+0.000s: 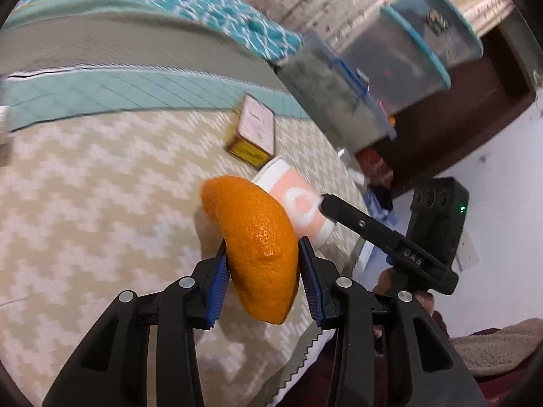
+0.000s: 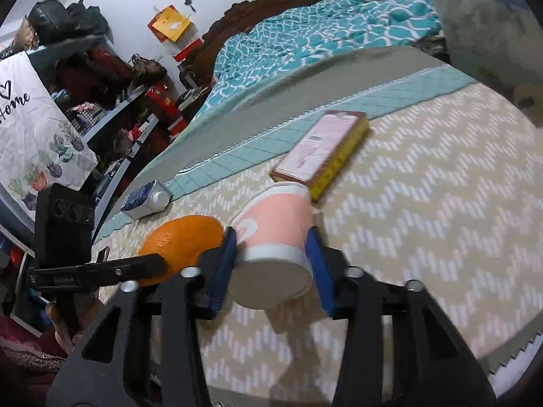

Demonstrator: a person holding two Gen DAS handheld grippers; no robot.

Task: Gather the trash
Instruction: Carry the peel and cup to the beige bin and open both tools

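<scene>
Far left in the right wrist view, a small carton (image 2: 144, 200) with a white cap lies on the teal border of the mat (image 2: 424, 186), well apart from the action. Next along, the left gripper (image 1: 263, 279) is clamped on a piece of orange peel (image 1: 254, 247), blue pads pressing both flanks, the peel standing up out of the jaws above the zigzag mat. Just beside it, the pink paper cup (image 2: 275, 254) lies on its side (base toward the right camera, rim away), and the right gripper (image 2: 273, 271) has its pads against both sides of the cup, gripping it. Behind the cup, touching or very nearly touching its rim, a flat pink-and-yellow box (image 2: 325, 147) rests on the mat. Further right, a clear storage bin (image 1: 342, 101) with blue trim sits at the mat's edge, blurred in both views.
</scene>
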